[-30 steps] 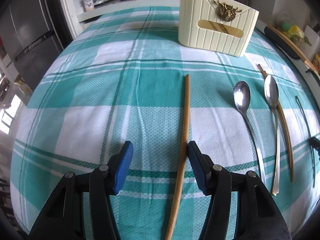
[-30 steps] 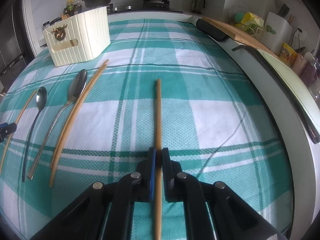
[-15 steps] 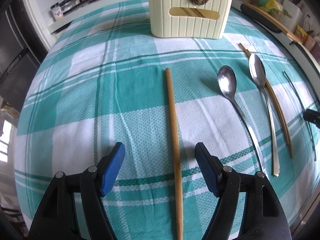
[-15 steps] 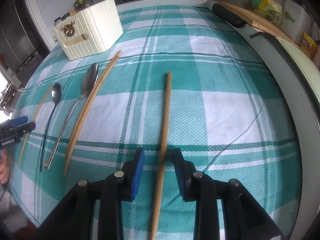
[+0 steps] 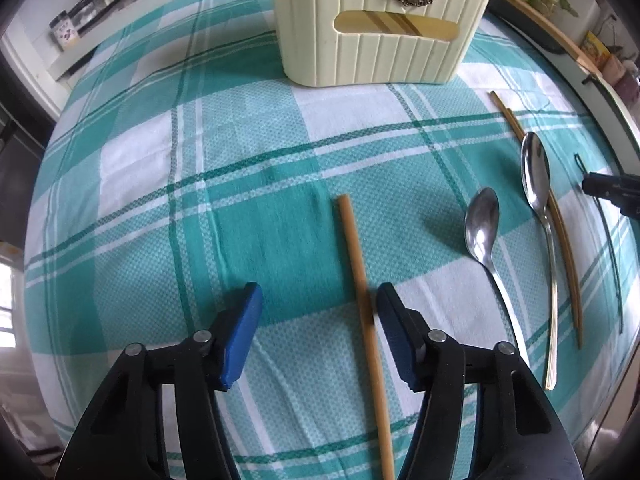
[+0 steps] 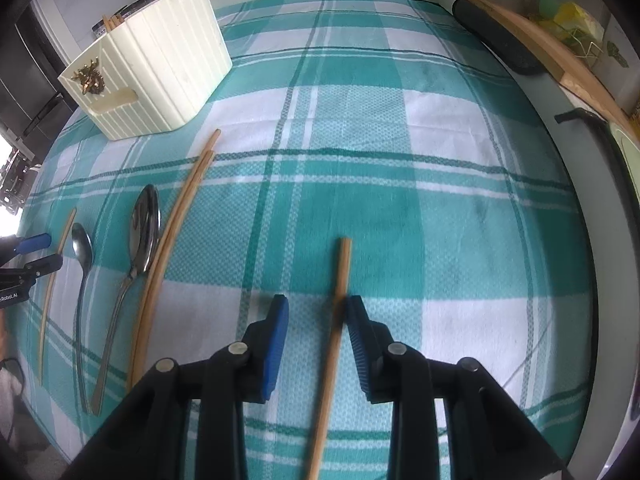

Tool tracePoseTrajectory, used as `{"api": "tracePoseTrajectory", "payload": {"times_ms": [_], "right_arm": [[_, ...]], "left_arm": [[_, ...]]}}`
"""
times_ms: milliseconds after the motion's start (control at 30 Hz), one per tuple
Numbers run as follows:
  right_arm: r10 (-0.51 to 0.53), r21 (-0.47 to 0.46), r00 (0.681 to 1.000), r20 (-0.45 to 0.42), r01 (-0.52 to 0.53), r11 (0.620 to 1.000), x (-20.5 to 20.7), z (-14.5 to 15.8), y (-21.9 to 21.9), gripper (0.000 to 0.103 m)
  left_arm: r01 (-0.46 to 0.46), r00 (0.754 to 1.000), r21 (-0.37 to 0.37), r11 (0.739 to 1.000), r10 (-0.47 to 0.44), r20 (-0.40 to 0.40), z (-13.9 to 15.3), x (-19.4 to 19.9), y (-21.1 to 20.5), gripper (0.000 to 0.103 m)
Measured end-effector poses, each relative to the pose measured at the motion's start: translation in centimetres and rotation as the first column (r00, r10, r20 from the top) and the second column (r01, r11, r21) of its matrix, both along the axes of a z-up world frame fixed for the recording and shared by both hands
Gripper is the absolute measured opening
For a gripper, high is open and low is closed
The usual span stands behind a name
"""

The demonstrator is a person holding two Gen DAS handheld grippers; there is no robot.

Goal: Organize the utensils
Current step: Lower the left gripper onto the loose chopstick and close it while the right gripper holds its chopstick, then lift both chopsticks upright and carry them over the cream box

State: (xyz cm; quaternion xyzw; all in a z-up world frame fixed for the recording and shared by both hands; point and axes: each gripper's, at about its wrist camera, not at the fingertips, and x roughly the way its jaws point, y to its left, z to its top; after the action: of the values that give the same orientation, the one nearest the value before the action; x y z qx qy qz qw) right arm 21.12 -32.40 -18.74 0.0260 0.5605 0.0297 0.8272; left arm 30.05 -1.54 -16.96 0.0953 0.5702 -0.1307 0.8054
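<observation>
A cream ribbed utensil holder (image 5: 380, 56) (image 6: 160, 68) stands at the far side of the teal plaid cloth. My left gripper (image 5: 319, 292) points down over a bamboo chopstick (image 5: 356, 248) lying on the cloth. Its jaws are closing, and the stick lies between them close to the right pad (image 5: 394, 320). My right gripper (image 6: 317, 304) is open over another chopstick (image 6: 342, 272), which lies between the jaws near the right pad (image 6: 360, 336). Two metal spoons (image 5: 482, 228) (image 5: 536, 176) and a pair of chopsticks (image 6: 180, 216) lie between the grippers.
A wooden board (image 6: 560, 52) and a dark oblong thing (image 6: 500, 40) lie along the counter edge on the right. Jars (image 5: 64, 32) stand on a ledge at the back left. The left gripper's blue tips (image 6: 38, 252) show at the right wrist view's left edge.
The right gripper has opened and let go of its chopstick, which now lies on the cloth. The left jaws widened, then narrowed. Both views have moved closer to the holder.
</observation>
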Motion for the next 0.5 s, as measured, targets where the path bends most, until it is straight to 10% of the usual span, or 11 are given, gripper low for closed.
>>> {"api": "tracePoseTrajectory", "payload": {"times_ms": [100,233,500], "right_arm": [[0.008,-0.031,1.000,-0.010,-0.008,0.999,1.2,-0.2,0.3,0.017],[-0.010,0.003,1.000,-0.012,0.010,1.000,2.3,-0.1,-0.2,0.006],[-0.017,0.090,0.990,0.143,0.004,0.996,-0.1,3.7,-0.6,0.006]], "left_arm": [[0.027,1.000,-0.002,1.000,-0.027,-0.015,0.0,1.1,-1.1,0.052],[0.032,0.999,-0.006,0.999,-0.032,-0.007,0.2,1.9,-2.2,0.007],[-0.030,0.992,-0.058,0.998,0.037,0.120,3.9,0.0,-0.5,0.005]]}}
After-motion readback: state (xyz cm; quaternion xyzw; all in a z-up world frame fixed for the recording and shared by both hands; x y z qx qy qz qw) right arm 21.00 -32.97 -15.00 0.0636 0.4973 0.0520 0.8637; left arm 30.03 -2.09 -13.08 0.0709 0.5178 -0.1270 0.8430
